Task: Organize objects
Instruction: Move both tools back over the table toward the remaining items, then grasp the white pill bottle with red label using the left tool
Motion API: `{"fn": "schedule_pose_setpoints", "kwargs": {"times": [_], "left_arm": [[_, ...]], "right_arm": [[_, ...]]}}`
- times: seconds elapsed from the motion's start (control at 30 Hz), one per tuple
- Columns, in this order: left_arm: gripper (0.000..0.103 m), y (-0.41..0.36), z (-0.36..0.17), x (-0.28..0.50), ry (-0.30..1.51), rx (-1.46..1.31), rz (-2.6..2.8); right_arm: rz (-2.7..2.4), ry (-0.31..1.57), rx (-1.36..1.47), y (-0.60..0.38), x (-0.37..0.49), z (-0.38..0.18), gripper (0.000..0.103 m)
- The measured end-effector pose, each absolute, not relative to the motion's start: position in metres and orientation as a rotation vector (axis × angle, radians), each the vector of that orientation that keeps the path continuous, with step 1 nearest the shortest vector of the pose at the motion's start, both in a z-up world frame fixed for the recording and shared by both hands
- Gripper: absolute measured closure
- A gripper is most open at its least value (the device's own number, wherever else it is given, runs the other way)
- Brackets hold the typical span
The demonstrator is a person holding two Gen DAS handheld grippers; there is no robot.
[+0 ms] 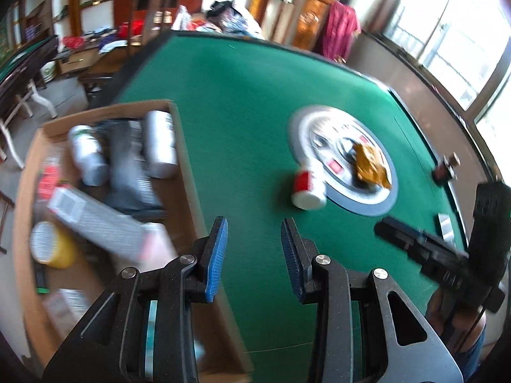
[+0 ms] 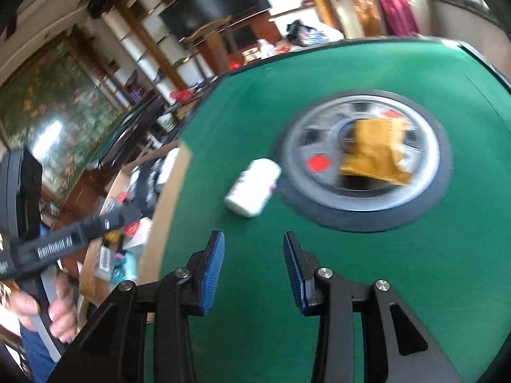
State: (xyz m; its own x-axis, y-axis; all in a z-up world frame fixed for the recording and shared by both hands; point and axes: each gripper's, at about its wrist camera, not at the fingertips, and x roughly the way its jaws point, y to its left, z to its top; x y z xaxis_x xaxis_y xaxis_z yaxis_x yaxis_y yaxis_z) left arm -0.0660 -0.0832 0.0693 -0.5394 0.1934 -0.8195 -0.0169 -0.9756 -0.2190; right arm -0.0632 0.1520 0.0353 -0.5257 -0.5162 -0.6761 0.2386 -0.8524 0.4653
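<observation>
A white bottle with a red label [image 1: 308, 186] lies on its side on the green felt table [image 1: 242, 95], beside the round grey centre panel [image 1: 343, 162]; it also shows in the right wrist view [image 2: 252, 186]. A yellow-brown packet [image 1: 370, 164] lies on that panel, seen too in the right wrist view [image 2: 375, 153]. A cardboard box [image 1: 183, 172] at the left holds white bottles, a long carton and a yellow tub. My left gripper [image 1: 254, 249] is open and empty above the felt next to the box. My right gripper [image 2: 254, 260] is open and empty, short of the bottle.
A small dark bottle [image 1: 445, 167] and a small white item [image 1: 445, 223] sit near the table's right rim. The right gripper's body shows in the left wrist view [image 1: 424, 249]. The left tool and the hand holding it [image 2: 60, 303] show at left. Furniture and shelves stand behind the table.
</observation>
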Motion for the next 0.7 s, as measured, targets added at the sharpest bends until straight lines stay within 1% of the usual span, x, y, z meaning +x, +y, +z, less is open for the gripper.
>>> {"fn": "schedule_pose_setpoints", "kwargs": {"times": [0.17, 0.3, 0.5, 0.7], "left_arm": [[0.069, -0.038, 0.055, -0.08, -0.19, -1.466, 2.582], [0.069, -0.023, 0.055, -0.095, -0.159, -1.458, 2.577], [0.069, -0.004, 0.052, -0.125, -0.075, -1.488, 2.586], [0.069, 0.01, 0.035, -0.152, 0.015, -1.559, 2.573]], "right_arm": [[-2.48, -0.568, 1.17, 0.203, -0.069, 0.035, 0.064], [-2.427, -0.757, 1.169, 0.225, -0.069, 0.033, 0.062], [-2.423, -0.829, 1.163, 0.233, -0.07, 0.035, 0.062], [-2.452, -0.868, 1.155, 0.241, -0.073, 0.035, 0.061]]}}
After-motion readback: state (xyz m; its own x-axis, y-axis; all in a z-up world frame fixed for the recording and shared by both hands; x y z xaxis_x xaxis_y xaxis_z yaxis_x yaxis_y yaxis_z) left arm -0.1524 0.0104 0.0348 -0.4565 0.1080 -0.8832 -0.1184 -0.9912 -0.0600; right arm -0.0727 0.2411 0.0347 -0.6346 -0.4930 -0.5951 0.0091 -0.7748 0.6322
